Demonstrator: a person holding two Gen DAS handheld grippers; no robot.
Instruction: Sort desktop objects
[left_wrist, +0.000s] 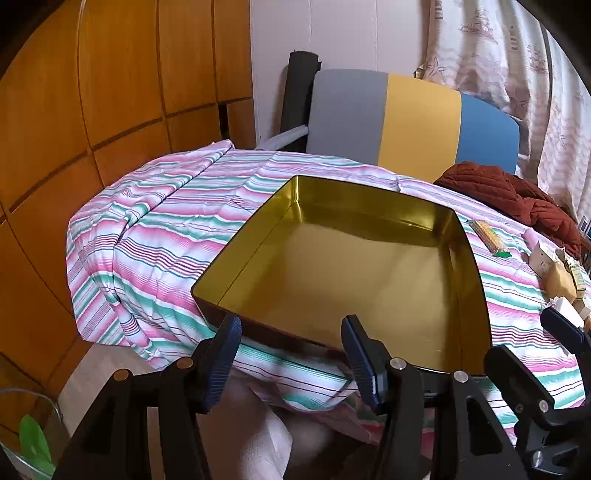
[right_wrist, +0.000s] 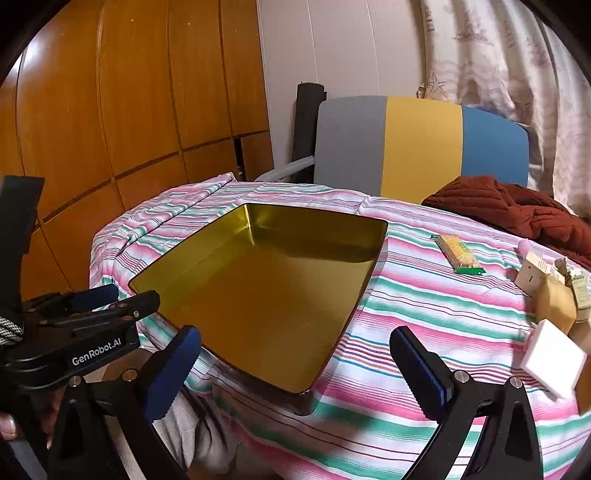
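Observation:
An empty gold tin (left_wrist: 351, 273) (right_wrist: 266, 295) sits open on the striped tablecloth (right_wrist: 424, 295). My left gripper (left_wrist: 291, 354) hovers open at the tin's near edge, nothing between its blue pads. My right gripper (right_wrist: 297, 369) is open too, over the tin's near right corner, holding nothing. Right of the tin lie a yellow snack packet (right_wrist: 458, 254) (left_wrist: 487, 236), a small cream carton (right_wrist: 532, 273), a brown paper pouch (right_wrist: 556, 302) and a white box (right_wrist: 552, 358). The left gripper (right_wrist: 122, 299) also shows side-on at the left of the right wrist view.
A rust-red garment (right_wrist: 517, 210) lies bunched at the table's far right. A chair with a grey, yellow and blue back (right_wrist: 421, 147) stands behind the table. Wooden wardrobe doors (right_wrist: 129, 110) fill the left. The cloth hangs over the table's left and near edges.

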